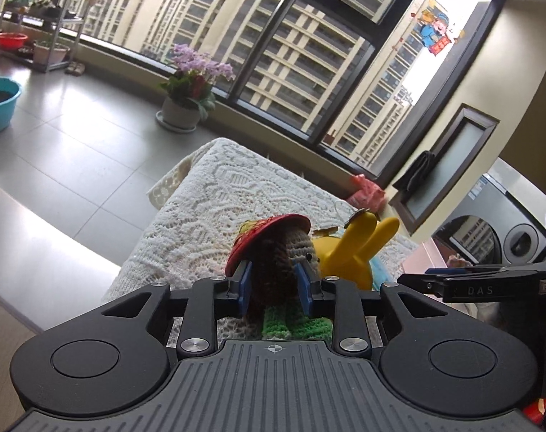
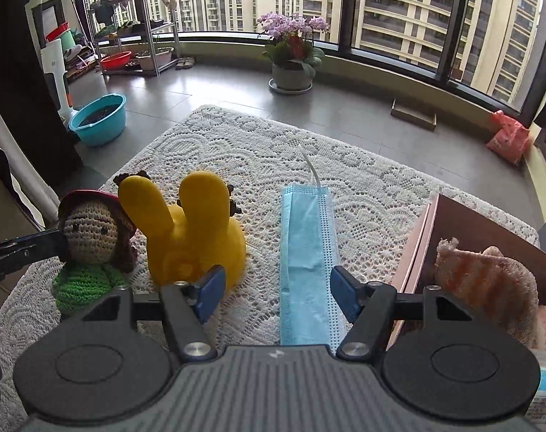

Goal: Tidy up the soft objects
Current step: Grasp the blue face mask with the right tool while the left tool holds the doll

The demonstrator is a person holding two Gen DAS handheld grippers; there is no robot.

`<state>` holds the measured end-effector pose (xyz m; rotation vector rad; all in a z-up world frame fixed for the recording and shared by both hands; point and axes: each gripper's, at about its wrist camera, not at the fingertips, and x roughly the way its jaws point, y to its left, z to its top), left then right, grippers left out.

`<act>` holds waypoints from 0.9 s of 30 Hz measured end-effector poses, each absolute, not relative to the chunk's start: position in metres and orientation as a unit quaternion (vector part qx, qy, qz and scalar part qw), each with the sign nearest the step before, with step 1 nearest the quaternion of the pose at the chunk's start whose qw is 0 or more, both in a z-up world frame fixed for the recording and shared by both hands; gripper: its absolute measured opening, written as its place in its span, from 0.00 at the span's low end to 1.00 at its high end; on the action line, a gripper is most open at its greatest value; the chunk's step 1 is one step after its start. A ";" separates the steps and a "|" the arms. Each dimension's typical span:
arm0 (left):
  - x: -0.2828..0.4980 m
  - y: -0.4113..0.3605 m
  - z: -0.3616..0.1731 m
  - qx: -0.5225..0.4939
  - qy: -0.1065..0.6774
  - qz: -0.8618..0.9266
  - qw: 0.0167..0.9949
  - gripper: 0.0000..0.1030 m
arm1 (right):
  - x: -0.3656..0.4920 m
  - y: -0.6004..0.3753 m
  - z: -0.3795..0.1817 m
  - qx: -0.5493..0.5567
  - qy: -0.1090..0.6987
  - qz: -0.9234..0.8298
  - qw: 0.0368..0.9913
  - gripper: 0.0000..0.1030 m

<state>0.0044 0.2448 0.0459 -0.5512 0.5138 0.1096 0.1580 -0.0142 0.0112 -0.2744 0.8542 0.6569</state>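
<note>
My left gripper (image 1: 274, 284) is shut on the head of a crochet doll (image 1: 278, 255) with a red hat and green body; the doll (image 2: 93, 248) stands at the table's left edge. A yellow rubber bunny (image 2: 193, 230) sits right beside it, also in the left wrist view (image 1: 348, 248). A folded blue face mask (image 2: 307, 262) lies on the lace cloth between the fingers of my right gripper (image 2: 278, 297), which is open and empty above it. A pink-striped fluffy cloth (image 2: 489, 280) lies in the pink box (image 2: 417, 244) at the right.
The lace-covered table (image 2: 258, 144) stands on a tiled balcony floor. A potted orchid (image 2: 292, 54), a teal basin (image 2: 98, 118), a shelf rack (image 2: 136, 28) and a pink bag (image 2: 509, 136) are beyond it. A washing machine (image 1: 489, 223) is at the right.
</note>
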 end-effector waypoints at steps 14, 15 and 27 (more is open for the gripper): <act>0.005 0.239 0.037 -0.266 0.274 0.055 0.923 0.32 | 0.188 0.040 -0.018 -0.253 0.419 0.270 0.829 0.26; 0.006 0.238 0.036 -0.267 0.280 0.054 0.921 0.32 | 0.183 0.043 -0.019 -0.264 0.415 0.278 0.825 0.22; 0.020 0.232 0.039 -0.259 0.285 0.053 0.921 0.35 | 0.084 -0.020 0.013 -0.171 0.424 0.390 0.799 0.03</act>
